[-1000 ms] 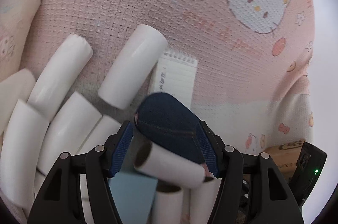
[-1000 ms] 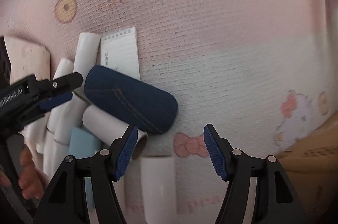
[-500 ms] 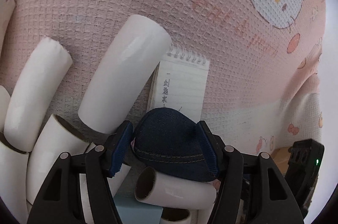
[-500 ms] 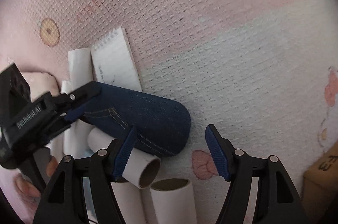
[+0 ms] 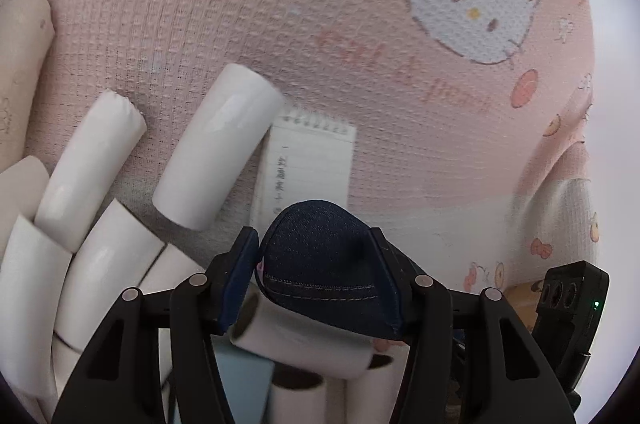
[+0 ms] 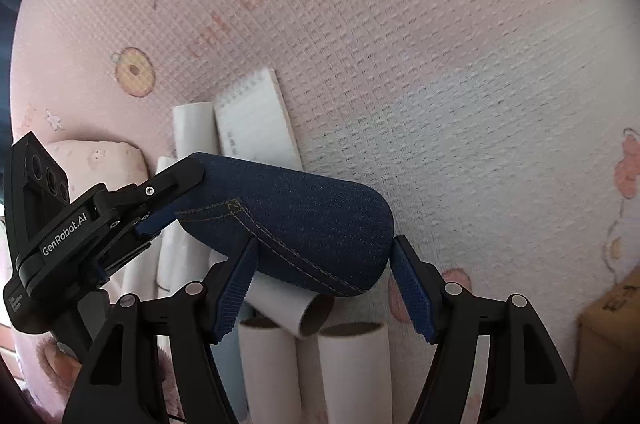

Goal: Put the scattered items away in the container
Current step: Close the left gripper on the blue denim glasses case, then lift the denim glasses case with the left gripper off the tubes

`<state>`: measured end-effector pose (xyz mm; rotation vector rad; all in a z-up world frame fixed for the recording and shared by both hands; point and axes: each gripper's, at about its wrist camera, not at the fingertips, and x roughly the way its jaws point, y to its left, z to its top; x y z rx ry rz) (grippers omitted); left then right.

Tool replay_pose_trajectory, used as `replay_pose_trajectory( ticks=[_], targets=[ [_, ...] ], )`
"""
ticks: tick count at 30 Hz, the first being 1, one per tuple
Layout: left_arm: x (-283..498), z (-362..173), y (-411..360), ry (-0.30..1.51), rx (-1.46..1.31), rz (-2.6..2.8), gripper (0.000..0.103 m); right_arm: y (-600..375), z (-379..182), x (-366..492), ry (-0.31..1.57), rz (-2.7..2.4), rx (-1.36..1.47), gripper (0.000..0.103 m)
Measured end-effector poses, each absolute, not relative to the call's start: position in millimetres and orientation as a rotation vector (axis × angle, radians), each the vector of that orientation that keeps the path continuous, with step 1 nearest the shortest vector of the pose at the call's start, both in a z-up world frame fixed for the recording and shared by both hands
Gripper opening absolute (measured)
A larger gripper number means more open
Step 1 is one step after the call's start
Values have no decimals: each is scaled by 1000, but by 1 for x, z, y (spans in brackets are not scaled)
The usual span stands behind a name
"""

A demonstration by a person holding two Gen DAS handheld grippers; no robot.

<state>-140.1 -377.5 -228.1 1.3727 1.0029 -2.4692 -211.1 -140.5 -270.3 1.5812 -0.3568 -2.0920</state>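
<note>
A dark blue denim pouch [image 5: 320,264] is clamped between the blue pads of my left gripper [image 5: 316,272], lifted above a pile of white cardboard tubes [image 5: 216,152]. The right wrist view shows the same pouch [image 6: 296,220] held at its left end by my left gripper [image 6: 168,200]. My right gripper [image 6: 324,284] is open, its pads either side of the pouch's rounded right end, not pressing it. A small spiral notepad [image 5: 308,164] lies flat on the pink blanket [image 5: 360,4] just beyond the pouch.
Several more white tubes [image 6: 352,368] lie under and left of the grippers. A light blue card [image 5: 244,380] lies among them. A brown cardboard box [image 6: 612,340] stands at the right edge. A pale pink printed roll [image 6: 96,164] lies at the left.
My left gripper has raised the pouch off the tubes and pulled back. My right gripper has moved in so its open pads now flank the pouch's free end.
</note>
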Motion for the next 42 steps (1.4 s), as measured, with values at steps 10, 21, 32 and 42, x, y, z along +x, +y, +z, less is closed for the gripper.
replay_pose_trajectory(
  ticks=[10,21,32,42],
  targets=[
    [-95,-212,-348,1053,1370,-2442,59,-111,-240,-157,-240,-2058,1607,67],
    [-63,-239,-334,1179,1423,-2330,59,-87,-248,-100,-218,-2017,1661,64],
    [-50,-248,-354,1312,1355,-2250,59,-108,-242,-98,85,-2029,1659,68],
    [-25,-243,-351,1344,1363,-2219,61,-152,-237,-89,598,-2057,1538,73]
  ],
)
